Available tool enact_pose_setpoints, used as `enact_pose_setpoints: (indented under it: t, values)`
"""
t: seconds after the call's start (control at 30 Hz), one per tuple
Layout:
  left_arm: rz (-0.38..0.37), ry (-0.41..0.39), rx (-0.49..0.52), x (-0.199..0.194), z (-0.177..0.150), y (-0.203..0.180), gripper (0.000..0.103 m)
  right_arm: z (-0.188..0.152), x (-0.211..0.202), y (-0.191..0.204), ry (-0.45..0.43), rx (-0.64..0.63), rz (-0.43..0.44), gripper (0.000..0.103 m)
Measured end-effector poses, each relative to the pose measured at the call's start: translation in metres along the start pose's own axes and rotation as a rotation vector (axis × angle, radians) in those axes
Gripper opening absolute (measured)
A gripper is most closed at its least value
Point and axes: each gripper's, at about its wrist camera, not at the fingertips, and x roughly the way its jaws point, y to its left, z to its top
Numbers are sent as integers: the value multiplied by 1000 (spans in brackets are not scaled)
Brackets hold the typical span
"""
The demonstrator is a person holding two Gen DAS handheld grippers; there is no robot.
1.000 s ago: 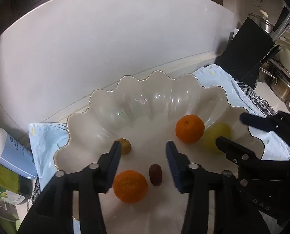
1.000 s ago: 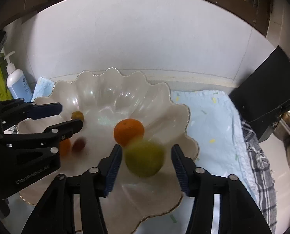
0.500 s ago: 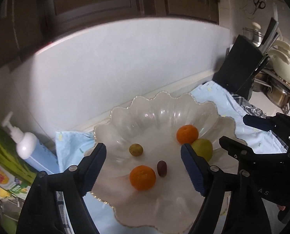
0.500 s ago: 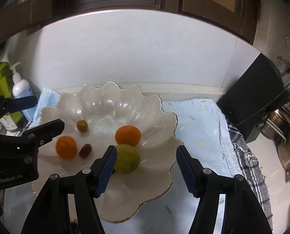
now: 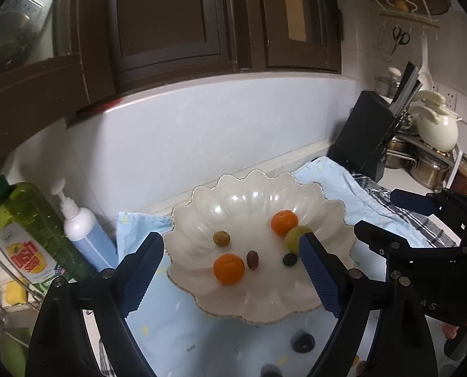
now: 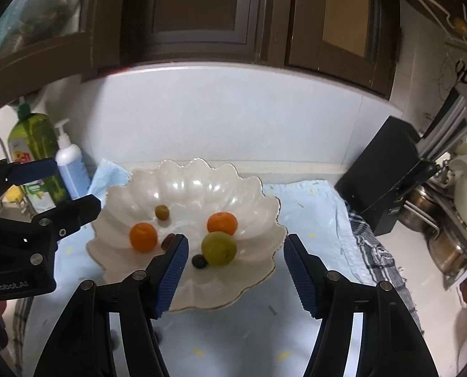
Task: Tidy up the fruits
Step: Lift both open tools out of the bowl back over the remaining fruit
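The left gripper [image 5: 230, 270] is hanging spread wide and empty above the scalloped pearly-white bowl [image 5: 327, 210] on the pale blue cloth [image 5: 220, 342]; inside the bowl are lying, left to right, a small olive fruit [image 5: 221, 238], an orange mandarin [image 5: 229, 268], a dark red date [image 5: 252, 259], a dark berry [image 5: 289, 259], a second mandarin [image 5: 284, 222] touching a green plum [image 6: 218, 248]; the right gripper [image 6: 236, 267] is likewise released and carrying nothing; two dark fruits [image 5: 302, 342] are waiting on the cloth before the bowl, so the next pick probably wants a low, gentle pinch.
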Motion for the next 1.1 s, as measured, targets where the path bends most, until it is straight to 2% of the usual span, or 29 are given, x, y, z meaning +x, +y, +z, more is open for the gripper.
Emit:
enact_pose_setpoints:
  t: [0.63, 0.87, 1.1]
  values:
    - [-28, -50, 26, -77, -30, -18, 89, -34, -81, 13, -61, 9, -9, 64]
    - [-9, -38, 61, -94, -49, -21, 89, -53, -100, 22, -68, 22, -13, 64]
    - [-24, 2, 73, -98, -73, -20, 89, -75, -108, 31, -42, 50, 0, 64]
